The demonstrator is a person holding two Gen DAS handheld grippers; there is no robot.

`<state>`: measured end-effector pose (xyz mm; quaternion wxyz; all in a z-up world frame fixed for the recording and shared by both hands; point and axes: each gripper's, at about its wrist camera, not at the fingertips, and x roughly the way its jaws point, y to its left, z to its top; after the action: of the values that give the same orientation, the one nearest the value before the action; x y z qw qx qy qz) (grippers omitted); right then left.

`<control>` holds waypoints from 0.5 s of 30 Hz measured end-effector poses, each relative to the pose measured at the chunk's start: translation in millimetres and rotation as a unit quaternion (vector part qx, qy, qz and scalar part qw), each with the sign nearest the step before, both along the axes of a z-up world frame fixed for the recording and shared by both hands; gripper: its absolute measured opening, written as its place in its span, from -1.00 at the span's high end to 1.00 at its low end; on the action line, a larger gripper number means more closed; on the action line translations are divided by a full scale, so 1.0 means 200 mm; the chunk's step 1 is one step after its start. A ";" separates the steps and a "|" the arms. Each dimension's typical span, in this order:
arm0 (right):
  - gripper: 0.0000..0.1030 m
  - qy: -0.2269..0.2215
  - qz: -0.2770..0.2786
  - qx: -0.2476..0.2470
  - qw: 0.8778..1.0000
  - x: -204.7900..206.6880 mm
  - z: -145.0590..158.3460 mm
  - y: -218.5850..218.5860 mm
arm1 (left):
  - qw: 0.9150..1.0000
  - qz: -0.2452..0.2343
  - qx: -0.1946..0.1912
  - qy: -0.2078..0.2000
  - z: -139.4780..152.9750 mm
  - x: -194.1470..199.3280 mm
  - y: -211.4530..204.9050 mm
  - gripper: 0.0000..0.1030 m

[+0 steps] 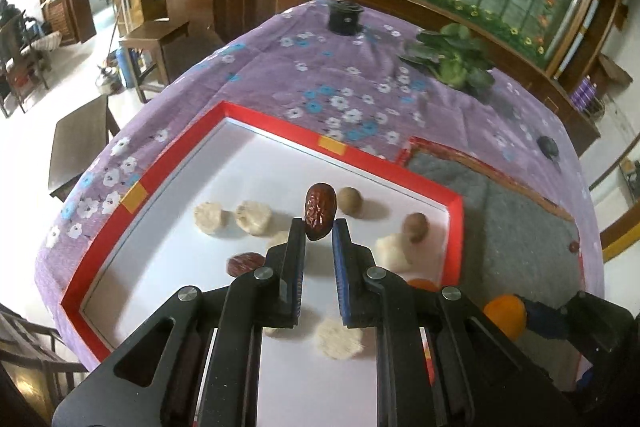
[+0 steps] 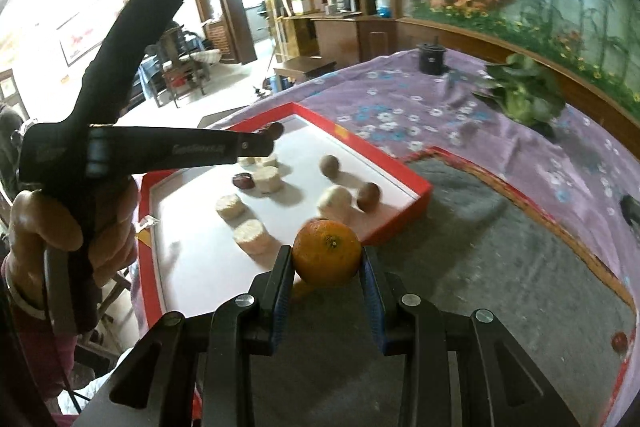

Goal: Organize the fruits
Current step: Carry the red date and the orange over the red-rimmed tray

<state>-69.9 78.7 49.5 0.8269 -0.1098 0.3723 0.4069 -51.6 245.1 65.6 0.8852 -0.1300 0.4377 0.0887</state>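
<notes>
Two trays, left wrist view: red-rimmed white-floored tray [image 1: 454, 223] holds pale puffed discs [image 1: 252, 217], brown round nuts [image 1: 350, 201] and a dark date [image 1: 244, 263]; grey felt-lined tray [image 1: 500, 227] lies just beside it.
Left gripper [image 1: 319, 227]: jaws pinch a wrinkled dark-red date [image 1: 318, 211] above the white floor.
Cut off: right gripper's orange [image 1: 506, 315] partly hidden.
Right wrist view, right gripper [image 2: 326, 255]: jaws clamp the round orange over the felt.
Only here: hand [image 2: 68, 223] gripping the left tool; small red fruit [image 2: 620, 341] in the felt tray, blurred.
</notes>
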 end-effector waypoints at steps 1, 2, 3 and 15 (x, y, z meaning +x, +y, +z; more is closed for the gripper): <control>0.38 0.000 0.006 -0.001 1.000 0.01 0.00 0.03 | 1.000 0.003 -0.001 0.002 -0.01 0.00 0.02 0.75; 0.38 0.001 0.009 -0.001 1.000 0.01 0.00 0.05 | 1.000 0.008 -0.003 0.004 -0.01 0.01 0.04 0.75; 0.38 0.003 0.014 0.000 1.000 0.02 0.00 0.08 | 1.000 0.012 -0.005 0.005 -0.02 0.01 0.05 0.75; 0.38 0.035 0.058 -0.024 0.997 0.13 -0.12 0.37 | 0.997 0.060 -0.020 0.034 -0.13 0.11 0.25 0.75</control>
<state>-44.4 153.0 26.4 0.7857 -0.1369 0.4035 0.4485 -30.0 294.9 39.4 0.8603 -0.1703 0.4605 0.1373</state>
